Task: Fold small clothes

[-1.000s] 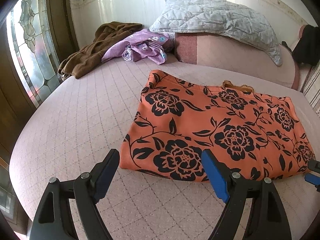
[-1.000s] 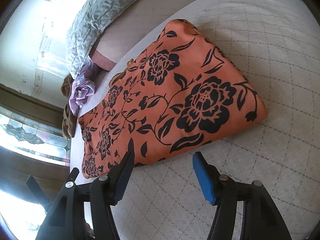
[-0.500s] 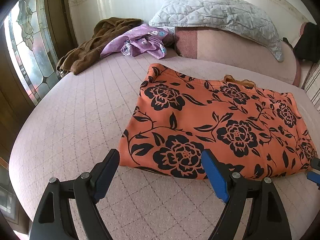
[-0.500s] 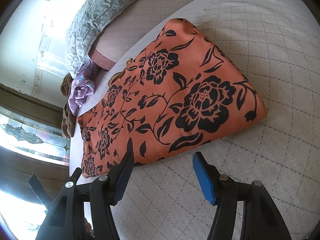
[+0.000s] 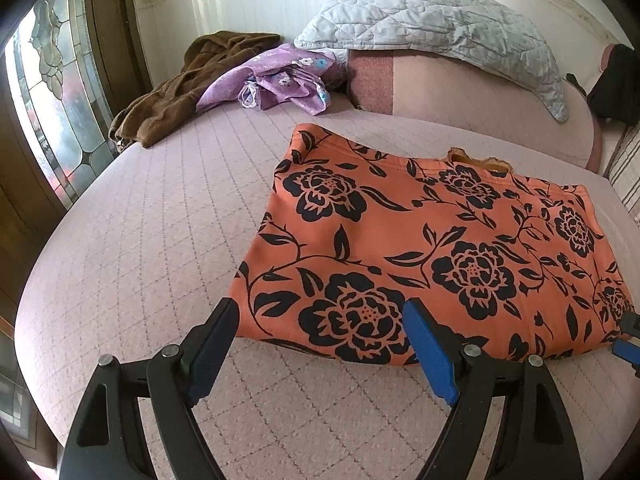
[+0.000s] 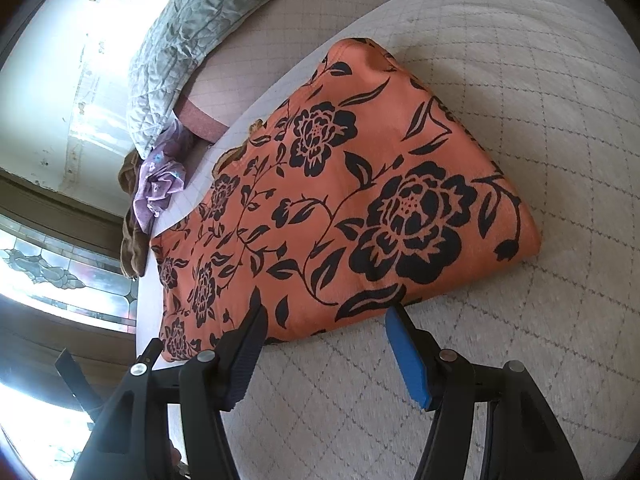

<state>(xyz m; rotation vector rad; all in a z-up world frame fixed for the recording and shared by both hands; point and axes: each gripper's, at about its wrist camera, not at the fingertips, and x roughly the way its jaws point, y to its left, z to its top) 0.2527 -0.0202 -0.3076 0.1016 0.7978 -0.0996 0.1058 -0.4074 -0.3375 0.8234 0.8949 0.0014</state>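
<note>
— On quilted pink bedspread (image 5: 132,248): folded orange cloth with black flowers (image 5: 420,248), lying flat; right corner cut off by frame.
— Left gripper (image 5: 320,344) and right gripper (image 6: 324,340): jaws spread, empty. Cloth slightly lower in left view than before.

This is a bedroom in a home: a round bed (image 5: 132,216) with a pinkish quilted cover fills most of both views, and a curved padded headboard (image 5: 460,96) rises behind it with a grey quilted pillow (image 5: 432,24) lying on top. Clothes lie about on the bed, among them an orange garment with black flowers (image 5: 432,248), a crumpled brown garment (image 5: 188,88) and a purple flowered one (image 5: 280,80). A leaded stained-glass window (image 5: 60,112) in a dark wooden frame stands beside the bed, and the pale wall (image 5: 224,0) carries a patterned border strip.
</note>
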